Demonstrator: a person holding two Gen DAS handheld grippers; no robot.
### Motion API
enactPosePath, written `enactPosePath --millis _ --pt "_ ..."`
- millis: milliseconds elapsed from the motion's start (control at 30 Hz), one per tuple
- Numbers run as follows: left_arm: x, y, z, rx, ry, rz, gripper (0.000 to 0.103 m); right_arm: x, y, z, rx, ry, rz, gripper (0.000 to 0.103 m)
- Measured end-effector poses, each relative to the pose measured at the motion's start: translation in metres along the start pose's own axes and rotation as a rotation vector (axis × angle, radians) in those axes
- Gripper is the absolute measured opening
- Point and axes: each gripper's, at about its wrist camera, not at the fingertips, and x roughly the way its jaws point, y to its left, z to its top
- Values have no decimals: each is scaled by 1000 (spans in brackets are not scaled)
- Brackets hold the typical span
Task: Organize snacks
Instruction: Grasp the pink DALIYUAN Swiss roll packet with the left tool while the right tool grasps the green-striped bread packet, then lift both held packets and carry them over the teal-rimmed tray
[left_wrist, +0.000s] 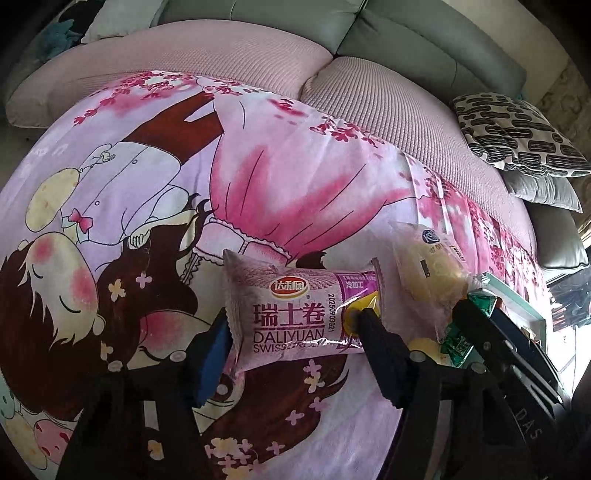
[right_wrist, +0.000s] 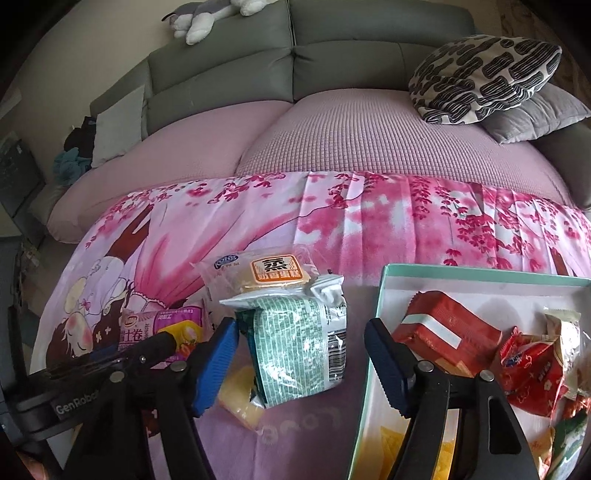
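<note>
A pink-purple Swiss roll packet (left_wrist: 291, 310) lies on the cartoon-print cloth (left_wrist: 258, 184). My left gripper (left_wrist: 291, 317) is shut on it lengthwise, one pad at each end. In the right wrist view a green-and-white snack packet (right_wrist: 299, 343) sits between the fingers of my right gripper (right_wrist: 301, 325). The left pad (right_wrist: 218, 358) touches its edge, while the right finger stands apart from it by the box wall, so the jaws are open. A clear steamed-cake packet (right_wrist: 266, 275) lies just behind it, and a yellow packet (right_wrist: 240, 398) pokes out underneath.
A teal-rimmed white box (right_wrist: 480, 271) at the right holds a red packet (right_wrist: 443, 332) and several other red snacks (right_wrist: 532, 373). Behind the cloth is a pink-covered sofa seat with a black-and-white patterned cushion (right_wrist: 480, 77) and a plush toy (right_wrist: 207, 18) on the backrest.
</note>
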Motion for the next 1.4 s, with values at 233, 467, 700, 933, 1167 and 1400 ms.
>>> enactPosePath --millis 233,467,700,933,1167,1400 --pt "3 -1 1 2 5 -5 75 5 0 -2 14 17 30 58" --pt "5 -4 1 13 5 1 82 -1 -3 -7 34 2 22 53" --pt "9 -10 4 28 3 18 86 -7 -6 -11 54 3 6 53" --pt "16 -20 3 68 0 45 91 -12 -7 -15 61 5 0 53" --pt "25 -24 4 73 3 59 93 -15 -5 -18 67 8 -5 53" --pt "27 -30 3 87 -15 91 92 -19 -5 -21 81 8 -5 53"
